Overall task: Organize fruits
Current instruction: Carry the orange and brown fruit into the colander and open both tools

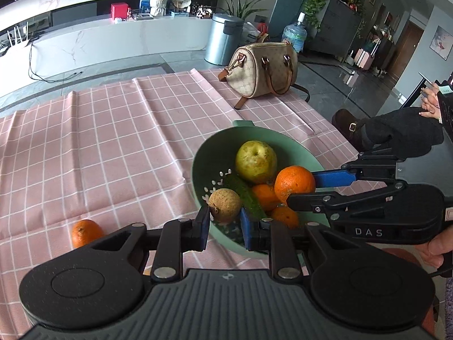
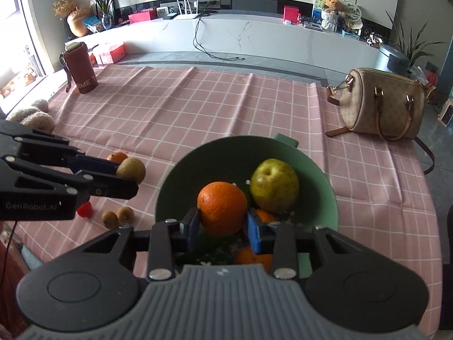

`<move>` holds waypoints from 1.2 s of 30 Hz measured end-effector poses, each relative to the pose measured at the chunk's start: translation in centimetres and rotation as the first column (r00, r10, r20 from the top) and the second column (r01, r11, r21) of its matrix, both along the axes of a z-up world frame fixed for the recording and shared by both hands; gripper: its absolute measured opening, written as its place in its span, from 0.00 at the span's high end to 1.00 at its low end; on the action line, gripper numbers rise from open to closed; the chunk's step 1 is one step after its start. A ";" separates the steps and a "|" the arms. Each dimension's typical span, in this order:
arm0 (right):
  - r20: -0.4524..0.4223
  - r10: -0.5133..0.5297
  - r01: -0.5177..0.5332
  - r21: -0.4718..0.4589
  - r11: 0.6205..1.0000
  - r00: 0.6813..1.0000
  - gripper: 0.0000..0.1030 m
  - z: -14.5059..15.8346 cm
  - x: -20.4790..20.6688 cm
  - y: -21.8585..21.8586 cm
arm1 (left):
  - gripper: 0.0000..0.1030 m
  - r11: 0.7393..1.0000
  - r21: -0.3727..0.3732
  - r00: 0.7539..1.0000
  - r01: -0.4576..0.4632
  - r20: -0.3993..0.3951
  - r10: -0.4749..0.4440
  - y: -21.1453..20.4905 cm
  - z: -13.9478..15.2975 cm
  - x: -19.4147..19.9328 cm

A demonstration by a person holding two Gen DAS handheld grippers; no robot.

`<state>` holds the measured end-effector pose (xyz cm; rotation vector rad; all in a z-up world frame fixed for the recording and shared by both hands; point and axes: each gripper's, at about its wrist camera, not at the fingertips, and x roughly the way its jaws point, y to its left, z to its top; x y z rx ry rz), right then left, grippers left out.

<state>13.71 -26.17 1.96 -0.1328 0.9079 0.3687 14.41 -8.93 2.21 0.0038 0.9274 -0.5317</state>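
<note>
Low in the left wrist view, the left gripper (image 1: 225, 221) pinches a brown kiwi (image 1: 225, 204) at the green bowl (image 1: 198, 170) rim. The right gripper (image 2: 222, 226) clamps an orange (image 2: 222, 208) above the bowl, centre frame.

The right gripper (image 2: 223, 226) clamps a large orange (image 2: 222, 208) over the green colander bowl (image 2: 325, 198), with a yellow-green apple (image 2: 274, 184) at two o'clock from it. At nine o'clock the left gripper (image 2: 124, 177) pinches a brown fruit (image 2: 131, 170). Two small brown fruits (image 2: 117, 216) lie on the pink checked cloth (image 2: 198, 107) below it.
</note>
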 end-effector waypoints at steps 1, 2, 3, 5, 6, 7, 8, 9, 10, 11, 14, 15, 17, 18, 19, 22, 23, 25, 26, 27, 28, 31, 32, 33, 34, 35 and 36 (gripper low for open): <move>-0.006 -0.002 0.002 -0.013 1.000 1.000 0.69 -0.2 0.2 -0.5 | 0.75 1.000 0.010 1.000 0.008 -0.008 -0.008 -0.7 -0.1 0.3; -0.013 -0.002 0.002 -0.030 1.000 1.000 0.69 -0.5 0.5 -1.0 | 0.75 0.999 0.033 1.000 0.016 -0.016 -0.016 -1.4 -0.4 0.6; -0.018 -0.002 0.001 -0.043 0.999 1.000 0.69 -0.7 0.7 -1.3 | 0.75 0.998 0.063 1.000 0.019 -0.025 -0.017 -2.1 -0.7 1.0; -0.029 -0.001 -0.002 -0.075 0.997 1.000 0.69 -1.2 1.3 -2.1 | 0.75 0.993 0.117 0.998 0.020 -0.058 -0.013 -3.4 -1.3 1.9; -0.033 0.004 -0.007 -0.092 0.996 0.999 0.69 -1.4 1.6 -2.4 | 0.75 0.990 0.141 0.997 0.020 -0.080 -0.009 -3.9 -1.7 2.4; -0.039 0.012 -0.016 -0.112 0.994 0.999 0.69 -1.7 1.9 -2.6 | 0.75 0.986 0.166 0.996 0.019 -0.094 -0.004 -4.3 -2.0 2.9; -0.046 0.020 -0.026 -0.130 0.991 0.999 0.69 -2.0 2.1 -2.7 | 0.75 0.980 0.198 0.995 0.020 -0.103 0.000 -4.7 -2.3 3.4; -0.053 0.030 -0.038 -0.148 0.988 0.998 0.69 -2.4 2.4 -2.8 | 0.75 0.975 0.220 0.994 0.024 -0.110 0.001 -5.1 -2.6 3.8; -0.063 0.043 -0.053 -0.165 0.985 0.997 0.69 -2.7 2.6 -2.9 | 0.75 0.970 0.242 0.993 0.028 -0.117 0.000 -5.4 -2.7 4.1; -0.072 0.054 -0.066 -0.178 0.982 0.996 0.69 -3.0 2.9 -2.9 | 0.75 0.966 0.258 0.993 0.032 -0.121 -0.001 -5.6 -2.9 4.3; -0.103 0.086 -0.106 -0.212 0.972 0.991 0.69 -4.2 3.6 -2.9 | 0.75 0.954 0.298 0.990 0.040 -0.141 0.002 -6.2 -3.3 4.9; -0.111 0.093 -0.116 -0.222 0.968 0.989 0.69 -4.5 3.8 -2.8 | 0.75 0.952 0.304 0.989 0.041 -0.148 0.005 -6.3 -3.5 5.1; -0.129 0.106 -0.135 -0.238 0.962 0.986 0.69 -5.0 4.3 -2.7 | 0.75 0.949 0.313 0.987 0.045 -0.163 0.007 -6.5 -3.9 5.4; -0.136 0.110 -0.141 -0.245 0.959 0.985 0.69 -5.2 4.5 -2.7 | 0.75 0.948 0.316 0.986 0.047 -0.168 0.007 -6.5 -4.0 5.5; -0.142 0.116 -0.149 -0.251 0.956 0.983 0.69 -5.4 4.6 -2.6 | 0.75 0.946 0.320 0.985 0.048 -0.170 0.008 -6.6 -4.2 5.7; -0.155 0.131 -0.167 -0.250 0.954 0.979 0.68 -5.8 4.8 -2.6 | 0.75 0.941 0.335 0.985 0.054 -0.172 0.005 -6.8 -4.7 6.0; -0.157 0.133 -0.170 -0.249 0.953 0.979 0.68 -5.9 5.0 -2.6 | 0.75 0.940 0.336 0.984 0.058 -0.176 0.002 -6.9 -4.8 6.0; -0.153 0.141 -0.177 -0.258 0.950 0.978 0.68 -5.9 5.0 -2.5 | 0.75 0.939 0.338 0.983 0.062 -0.183 0.001 -6.9 -5.1 6.2; -0.153 0.142 -0.179 -0.258 0.949 0.978 0.68 -6.0 5.0 -2.5 | 0.74 0.940 0.335 0.983 0.062 -0.185 0.001 -6.9 -5.2 6.2; -0.155 0.142 -0.179 -0.257 0.950 0.978 0.68 -5.9 5.0 -2.5 | 0.75 0.942 0.332 0.983 0.060 -0.184 0.002 -6.8 -5.2 6.2; -0.156 0.143 -0.179 -0.254 0.950 0.977 0.68 -5.9 5.0 -2.5 | 0.74 0.942 0.329 0.983 0.059 -0.181 0.002 -6.8 -5.2 6.3; -0.158 0.138 -0.174 -0.242 0.955 0.978 0.68 -5.7 5.1 -2.7 | 0.69 0.945 0.322 0.983 0.055 -0.185 0.006 -6.7 -5.2 6.4; -0.158 0.137 -0.173 -0.242 0.955 0.978 0.68 -5.7 5.0 -2.7 | 0.68 0.945 0.323 0.983 0.052 -0.185 0.009 -6.7 -5.1 6.4; -0.155 0.136 -0.171 -0.242 0.955 0.978 0.67 -5.6 5.0 -2.7 | 0.67 0.946 0.320 0.983 0.051 -0.182 0.008 -6.7 -5.1 6.3; -0.152 0.136 -0.170 -0.243 0.955 0.979 0.66 -5.5 4.9 -2.7 | 0.67 0.947 0.318 0.984 0.052 -0.178 0.006 -6.7 -4.9 6.2; -0.148 0.135 -0.168 -0.244 0.955 0.980 0.66 -5.3 4.9 -2.7 | 0.66 0.948 0.315 0.985 0.052 -0.174 0.004 -6.7 -4.7 6.0; -0.145 0.133 -0.166 -0.243 0.956 0.980 0.63 -5.1 4.8 -2.7 | 0.64 0.950 0.309 0.985 0.052 -0.170 0.002 -6.6 -4.5 5.8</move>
